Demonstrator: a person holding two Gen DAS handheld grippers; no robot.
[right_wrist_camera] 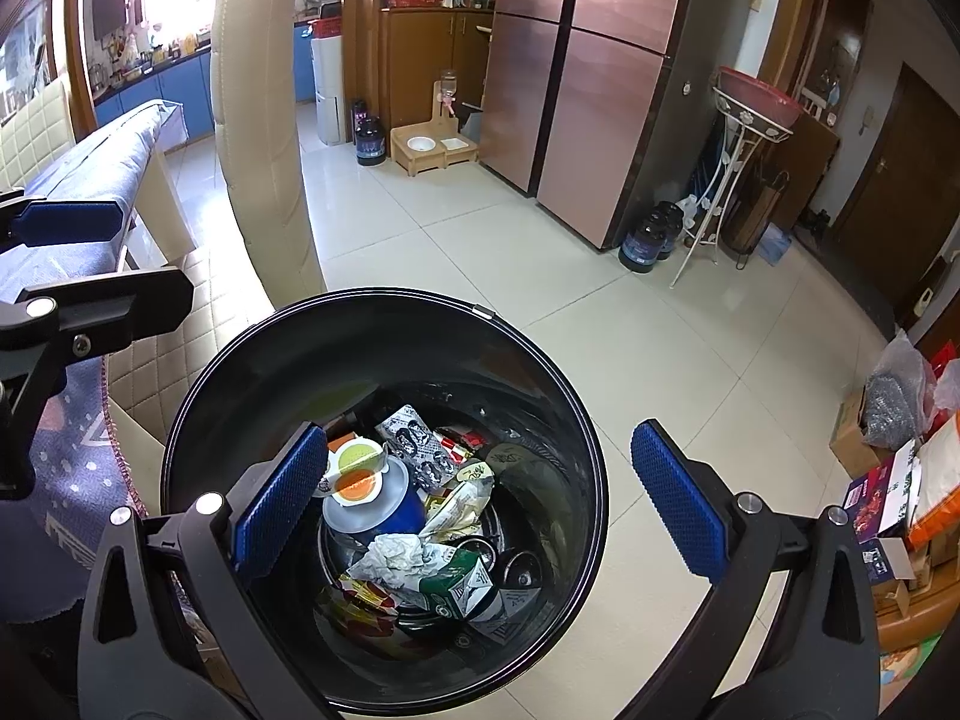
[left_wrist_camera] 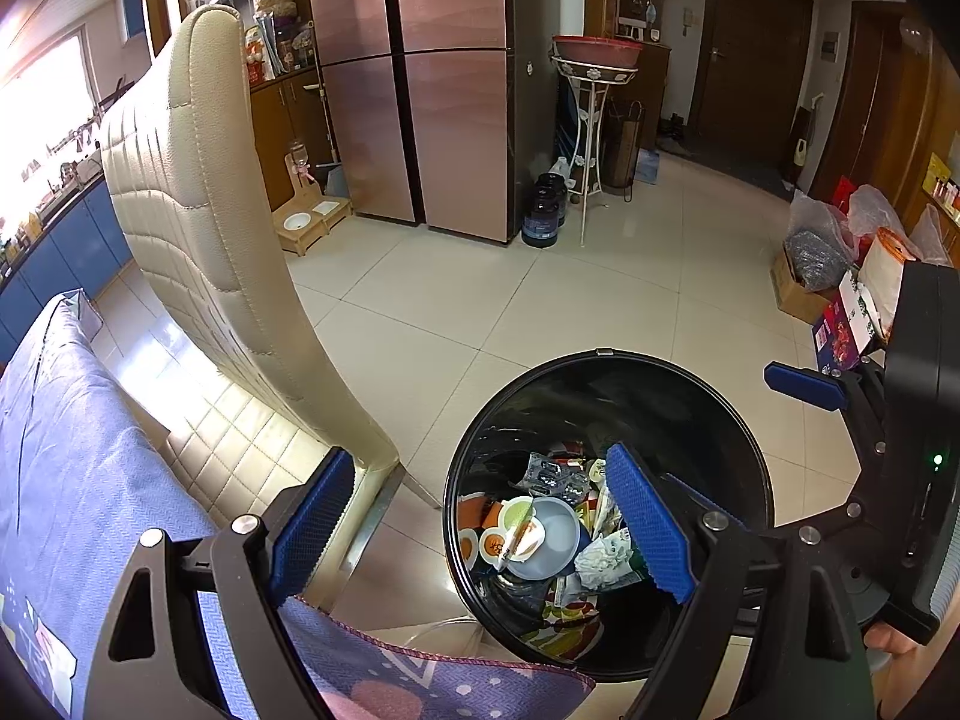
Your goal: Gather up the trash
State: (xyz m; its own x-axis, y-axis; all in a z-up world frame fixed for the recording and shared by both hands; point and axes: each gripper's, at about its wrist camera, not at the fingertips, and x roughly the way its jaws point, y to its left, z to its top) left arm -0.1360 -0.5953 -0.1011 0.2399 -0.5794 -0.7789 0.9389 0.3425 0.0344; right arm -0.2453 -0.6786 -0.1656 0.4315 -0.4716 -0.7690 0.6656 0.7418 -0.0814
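Observation:
A black round trash bin (left_wrist_camera: 606, 355) stands on the tiled floor; it also shows in the right wrist view (right_wrist_camera: 384, 295). Inside lie a blue cup with a round lid (right_wrist_camera: 372, 504), crumpled white paper (right_wrist_camera: 396, 558), a green carton (right_wrist_camera: 462, 582) and printed wrappers (right_wrist_camera: 414, 432). My left gripper (left_wrist_camera: 480, 528) is open and empty, above the bin's left rim. My right gripper (right_wrist_camera: 480, 498) is open and empty, directly over the bin's mouth. The right gripper also shows in the left wrist view (left_wrist_camera: 804, 387) at the right edge.
A cream padded chair (left_wrist_camera: 198, 192) stands left of the bin beside a table with a blue patterned cloth (left_wrist_camera: 66, 450). A copper fridge (left_wrist_camera: 420, 78), dark jugs (left_wrist_camera: 543, 210), a white plant stand (left_wrist_camera: 591, 138) and boxes with bags (left_wrist_camera: 840, 276) line the floor's far side.

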